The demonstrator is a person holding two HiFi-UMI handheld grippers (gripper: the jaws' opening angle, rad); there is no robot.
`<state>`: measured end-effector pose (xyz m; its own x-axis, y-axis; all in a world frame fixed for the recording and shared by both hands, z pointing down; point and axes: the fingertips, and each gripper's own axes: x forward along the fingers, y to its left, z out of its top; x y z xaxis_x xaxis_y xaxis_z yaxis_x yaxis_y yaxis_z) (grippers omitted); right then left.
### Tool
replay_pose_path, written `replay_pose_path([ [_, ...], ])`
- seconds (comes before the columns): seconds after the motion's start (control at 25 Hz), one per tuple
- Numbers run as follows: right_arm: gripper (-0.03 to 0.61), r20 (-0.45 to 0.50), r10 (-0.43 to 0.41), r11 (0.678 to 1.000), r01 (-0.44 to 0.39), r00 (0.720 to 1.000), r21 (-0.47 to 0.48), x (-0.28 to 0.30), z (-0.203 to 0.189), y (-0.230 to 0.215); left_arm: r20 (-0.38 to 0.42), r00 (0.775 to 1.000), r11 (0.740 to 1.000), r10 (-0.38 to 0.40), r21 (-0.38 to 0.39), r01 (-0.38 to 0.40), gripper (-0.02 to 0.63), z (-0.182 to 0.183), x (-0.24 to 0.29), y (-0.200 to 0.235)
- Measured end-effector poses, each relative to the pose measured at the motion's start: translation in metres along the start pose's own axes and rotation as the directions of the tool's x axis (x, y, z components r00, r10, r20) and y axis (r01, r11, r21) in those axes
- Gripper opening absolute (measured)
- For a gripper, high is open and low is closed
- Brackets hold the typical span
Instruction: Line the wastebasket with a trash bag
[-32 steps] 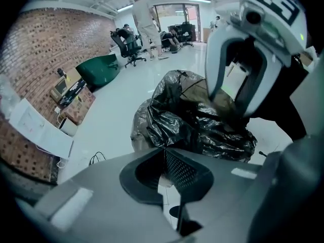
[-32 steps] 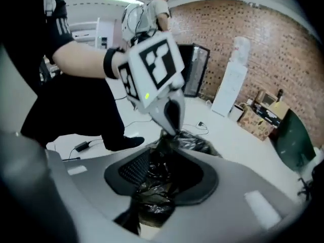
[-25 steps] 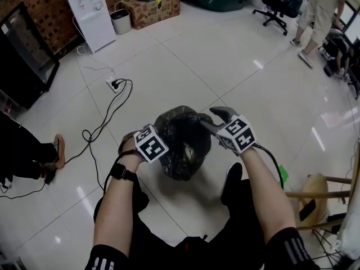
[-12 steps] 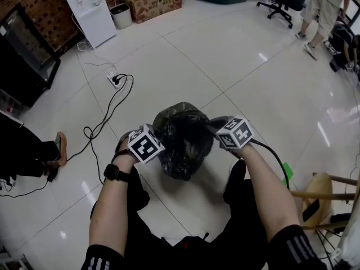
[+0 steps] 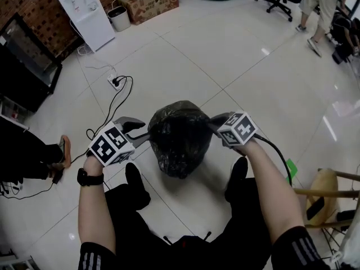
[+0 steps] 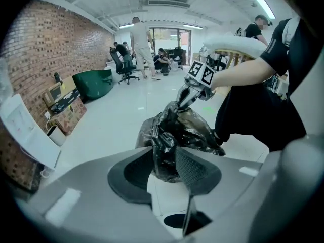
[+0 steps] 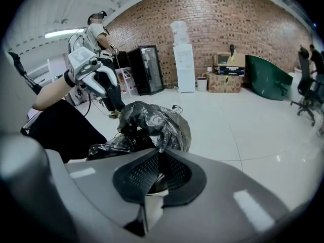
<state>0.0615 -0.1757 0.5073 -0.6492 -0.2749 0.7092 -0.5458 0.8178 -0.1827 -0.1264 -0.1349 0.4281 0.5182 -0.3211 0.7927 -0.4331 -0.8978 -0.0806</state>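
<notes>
Left gripper (image 5: 139,129) rose, fingers opening, trash bag (image 5: 180,136) between.

Trash bag (image 5: 180,136) stood on the floor (image 5: 225,55) between two tools.
Left tool (image 5: 140,130) sat just beside its left side, right tool (image 5: 214,122) at its right edge; a power strip (image 5: 113,83) lay far left, a stool (image 5: 322,191) near right.
</notes>
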Motion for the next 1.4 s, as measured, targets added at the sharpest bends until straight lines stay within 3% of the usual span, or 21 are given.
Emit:
replay_pose_path([
  [0.12,0.006,-0.014,0.023,1.000,-0.023,1.000,-0.017,0.001,-0.003,0.007,-0.115,0.993,0.993,0.032,0.114,-0.019,0.133,-0.018,0.017,0.017],
  [0.24,0.006,-0.033,0.033,0.999,-0.033,0.999,-0.028,0.000,-0.005,0.010,-0.173,0.985,0.983,-0.017,0.179,0.049,0.133,-0.029,0.049,0.022],
  [0.36,0.006,-0.039,0.053,0.998,-0.053,0.998,-0.014,0.001,-0.002,0.012,-0.133,0.985,0.980,-0.110,0.153,0.130,0.133,-0.020,0.074,0.020],
  [0.44,0.006,-0.053,0.068,0.998,-0.069,0.996,-0.013,0.001,-0.003,0.015,-0.149,0.976,0.973,-0.156,0.149,0.178,0.133,-0.017,0.091,0.017],
  [0.72,0.006,-0.129,0.089,0.996,-0.090,0.988,0.003,0.009,-0.021,0.018,-0.292,0.900,0.935,-0.323,0.051,0.352,0.132,-0.050,0.143,-0.007],
  [0.88,0.006,-0.169,0.086,0.996,-0.086,0.982,0.012,0.018,-0.034,0.016,-0.345,0.865,0.920,-0.363,0.014,0.392,0.132,-0.067,0.167,-0.016],
  [1.12,0.006,-0.202,0.105,0.994,-0.101,0.974,0.030,0.024,-0.039,0.018,-0.338,0.843,0.901,-0.419,-0.041,0.432,0.130,-0.072,0.192,-0.029],
  [1.32,0.006,-0.217,0.087,0.996,-0.079,0.972,0.047,0.029,-0.045,0.013,-0.373,0.830,0.900,-0.415,-0.037,0.433,0.123,-0.083,0.202,-0.032],
  [1.4,0.007,-0.228,0.091,0.995,-0.080,0.969,0.058,0.032,-0.050,0.012,-0.379,0.815,0.891,-0.438,-0.061,0.450,0.121,-0.083,0.199,-0.034],
])
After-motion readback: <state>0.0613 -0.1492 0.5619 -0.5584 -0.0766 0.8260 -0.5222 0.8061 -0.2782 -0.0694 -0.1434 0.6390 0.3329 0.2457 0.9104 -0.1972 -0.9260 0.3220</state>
